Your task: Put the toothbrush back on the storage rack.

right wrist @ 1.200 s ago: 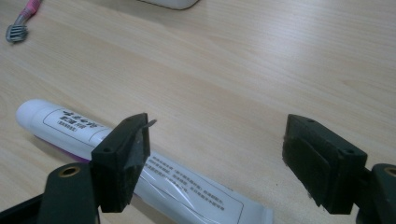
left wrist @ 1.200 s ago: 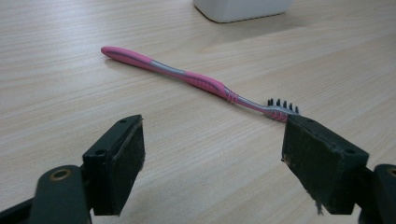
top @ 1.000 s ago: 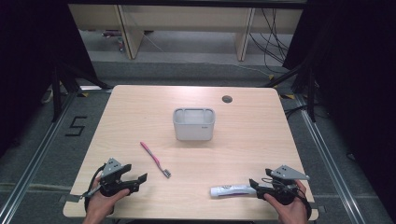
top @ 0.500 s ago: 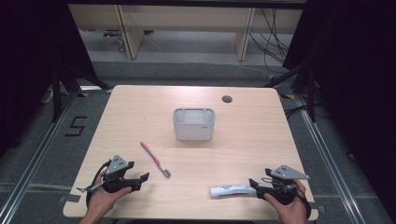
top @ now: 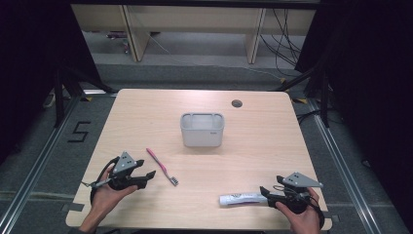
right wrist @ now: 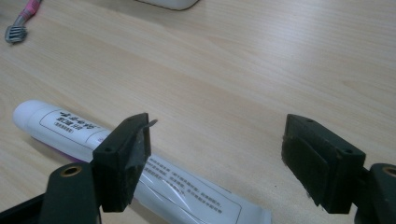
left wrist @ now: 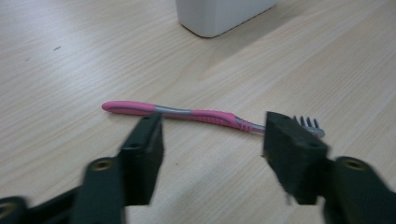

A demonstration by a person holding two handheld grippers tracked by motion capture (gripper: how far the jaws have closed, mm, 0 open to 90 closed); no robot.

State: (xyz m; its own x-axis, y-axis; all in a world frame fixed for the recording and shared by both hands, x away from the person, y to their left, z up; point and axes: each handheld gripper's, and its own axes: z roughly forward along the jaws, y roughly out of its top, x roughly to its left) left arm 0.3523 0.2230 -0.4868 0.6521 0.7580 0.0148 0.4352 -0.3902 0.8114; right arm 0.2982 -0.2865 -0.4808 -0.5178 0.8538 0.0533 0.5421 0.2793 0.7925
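Dark room, light wooden desk [top: 146, 112], a white bin [top: 202, 129] near its centre serving as reference.

Progress: judged as barely begun. Both items lie loose on the desk, outside the bin. The toothbrush [top: 161, 166] lies on the near left side of the bin, well apart from it, bristle end toward the person. The toothpaste [top: 241, 199] lies flat on the near right side of the bin, well apart. Remaining work, apparently: grasp each item and place it in the bin.

Pose: the left gripper [top: 146, 175] sits low over the desk, just beside the toothbrush, fingers [left wrist: 144, 149] spread with nothing between them, the handle lying just beyond the tips. The right gripper [top: 265, 192] is at the toothpaste's flat end, fingers [right wrist: 126, 154] spread wide; one finger overlaps the tube, and contact cannot be confirmed.
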